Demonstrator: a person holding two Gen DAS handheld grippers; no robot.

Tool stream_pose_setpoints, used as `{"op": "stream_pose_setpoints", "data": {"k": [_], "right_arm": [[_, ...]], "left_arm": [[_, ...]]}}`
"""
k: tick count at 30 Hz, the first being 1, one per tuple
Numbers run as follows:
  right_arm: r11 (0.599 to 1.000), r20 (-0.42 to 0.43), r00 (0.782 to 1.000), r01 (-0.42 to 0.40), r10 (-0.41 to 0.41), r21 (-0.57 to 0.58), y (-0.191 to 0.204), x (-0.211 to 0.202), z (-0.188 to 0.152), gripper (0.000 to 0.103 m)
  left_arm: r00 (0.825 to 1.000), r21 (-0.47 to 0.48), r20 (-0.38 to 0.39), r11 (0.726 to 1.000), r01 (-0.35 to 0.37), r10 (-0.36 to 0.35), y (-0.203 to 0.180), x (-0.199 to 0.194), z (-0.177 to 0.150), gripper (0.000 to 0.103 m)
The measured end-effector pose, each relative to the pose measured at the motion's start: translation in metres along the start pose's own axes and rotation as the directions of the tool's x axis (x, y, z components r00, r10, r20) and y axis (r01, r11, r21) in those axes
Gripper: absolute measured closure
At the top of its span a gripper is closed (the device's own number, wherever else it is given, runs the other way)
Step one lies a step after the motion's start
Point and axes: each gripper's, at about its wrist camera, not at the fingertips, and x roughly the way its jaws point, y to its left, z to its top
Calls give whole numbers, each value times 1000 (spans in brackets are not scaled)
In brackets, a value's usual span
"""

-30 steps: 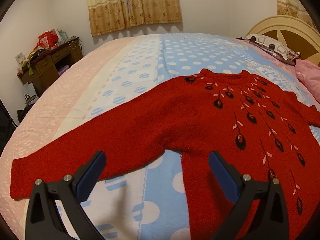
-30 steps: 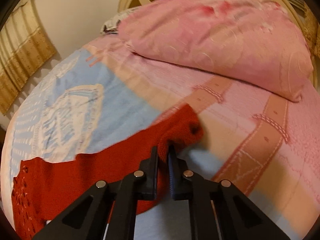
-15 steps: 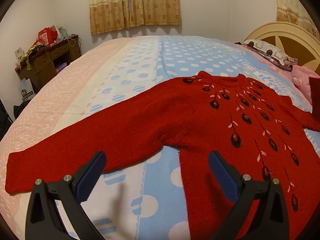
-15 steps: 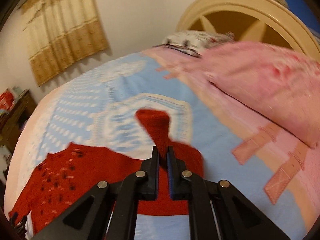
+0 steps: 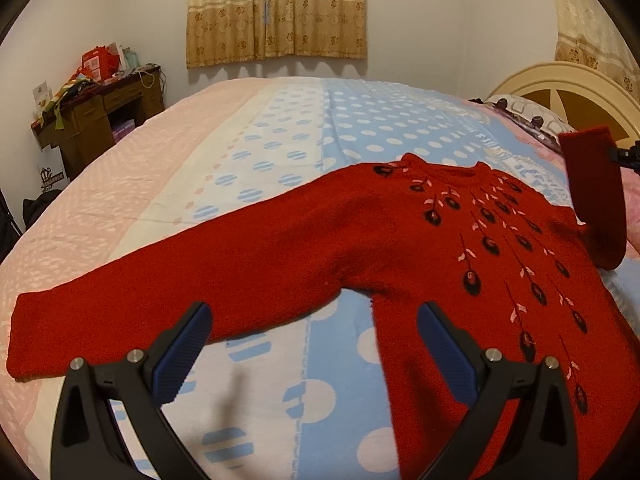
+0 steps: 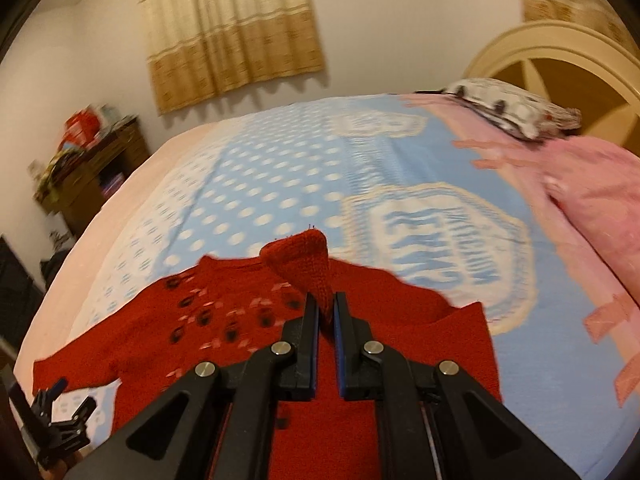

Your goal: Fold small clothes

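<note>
— Where on the bed (image 5: 280, 128) did the sweater (image 5: 360, 240) lie?
— Flat, sleeves stretched crosswise, collar toward the curtain (image 5: 276, 8).
— And the tools?
— Left gripper (image 5: 316, 352) hung spread over its near sleeve. Right gripper (image 6: 326, 312) pinched the other sleeve (image 6: 308, 260), cuff raised.

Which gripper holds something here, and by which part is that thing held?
The right gripper pinches the red sweater by one sleeve's cuff end, lifted off the bed. The left gripper is open, holding nothing.

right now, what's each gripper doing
Left gripper: open, holding nothing, above the bed.
Right gripper: closed on the red sweater's sleeve, lifted off the bed.
</note>
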Motion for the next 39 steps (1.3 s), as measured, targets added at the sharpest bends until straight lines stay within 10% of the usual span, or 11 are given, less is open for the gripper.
{"op": "stream_pose_setpoints", "data": {"k": [25,29,39], "right_arm": [[956,-228,961,-205,157,-208,154,80,-107,96],[935,-305,929,-283,212,-213,146,77,-119,25],[957,-251,960,-181,123,-227,86,35,-142,24]], "left_arm": [[993,-31,-34,993,110,-111,20,-23,8,0],[990,8,-48,991,136,-135,5,-22,14,0],[959,61,-127,963,261,-252,-54,-3,29,19]]}}
